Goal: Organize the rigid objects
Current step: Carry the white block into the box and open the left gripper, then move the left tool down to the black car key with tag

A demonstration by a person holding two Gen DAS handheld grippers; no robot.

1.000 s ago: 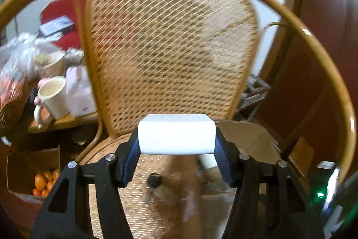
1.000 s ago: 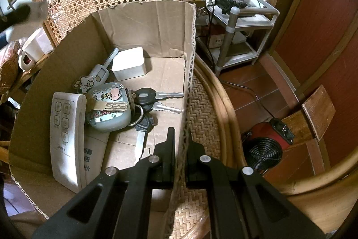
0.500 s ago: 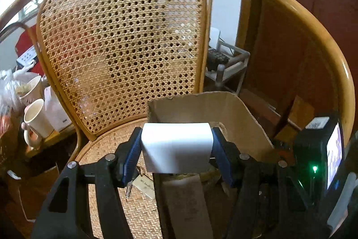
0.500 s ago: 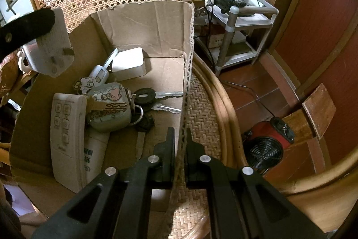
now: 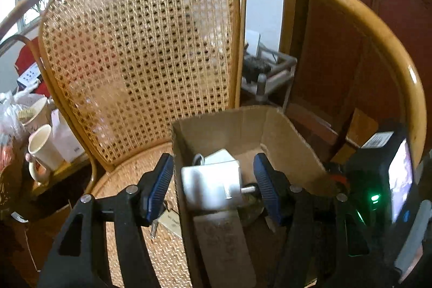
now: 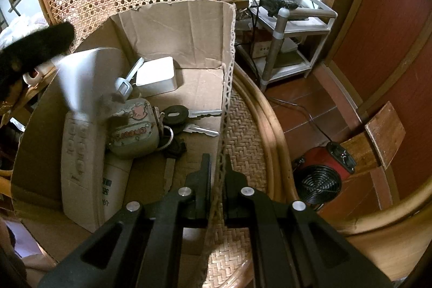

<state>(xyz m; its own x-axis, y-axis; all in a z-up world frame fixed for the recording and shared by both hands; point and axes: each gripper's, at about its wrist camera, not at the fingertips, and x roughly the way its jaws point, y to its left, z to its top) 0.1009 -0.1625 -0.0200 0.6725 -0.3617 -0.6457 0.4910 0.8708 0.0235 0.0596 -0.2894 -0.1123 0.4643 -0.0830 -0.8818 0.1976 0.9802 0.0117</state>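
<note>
White charger (image 5: 210, 186) between blue finger pads (image 5: 159, 186) of black left gripper (image 5: 213, 188). Brown corrugated cardboard box (image 6: 186, 26), wall edge between black fingers (image 6: 205, 177) of right gripper (image 6: 217, 174). Ahead of right fingers: white remote (image 6: 78, 166), pale green cartoon-print case (image 6: 135, 128), black-headed silver keys (image 6: 189, 116), white square box (image 6: 156, 78). Tan open-weave cane chair back (image 5: 140, 50). Right of right fingers: red heater with black grille (image 6: 322, 174). Left of left fingers: cream mug (image 5: 43, 150).

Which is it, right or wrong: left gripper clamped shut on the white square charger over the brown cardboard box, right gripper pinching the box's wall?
Wrong: left wrist view shows the left gripper open, not touching the white square charger. The rest holds.
</note>
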